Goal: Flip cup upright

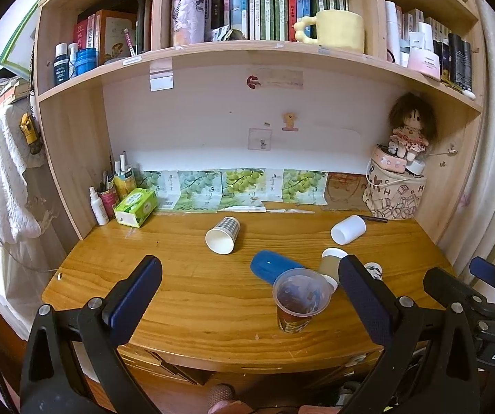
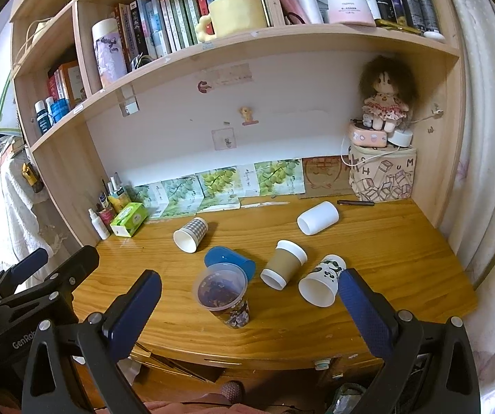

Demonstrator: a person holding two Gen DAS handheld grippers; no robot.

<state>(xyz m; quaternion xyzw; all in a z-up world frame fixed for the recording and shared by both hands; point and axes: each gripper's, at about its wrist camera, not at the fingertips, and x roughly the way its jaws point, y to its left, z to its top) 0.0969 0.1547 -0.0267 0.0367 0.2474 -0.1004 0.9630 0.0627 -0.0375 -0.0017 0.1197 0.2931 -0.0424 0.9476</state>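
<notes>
Several cups are on the wooden desk (image 1: 185, 296). A clear patterned cup (image 1: 299, 302) (image 2: 222, 293) stands upright near the front edge. Lying on their sides are a blue cup (image 1: 271, 265) (image 2: 229, 261), a checkered paper cup (image 1: 223, 234) (image 2: 191, 234), a brown-sleeved cup (image 2: 283, 264) (image 1: 330, 262), a panda-print cup (image 2: 321, 284) and a white cup (image 1: 348, 229) (image 2: 317, 222). My left gripper (image 1: 247, 293) is open and empty above the front edge, left of the upright cup. My right gripper (image 2: 247, 305) is open and empty, the upright cup between its fingers in view.
A green tissue box (image 1: 135, 207) and a white spray bottle (image 1: 97, 207) stand at the back left. A printed bag (image 1: 394, 195) with a doll (image 1: 409, 127) stands at the back right. A shelf with books and a yellow mug (image 1: 337, 29) hangs overhead.
</notes>
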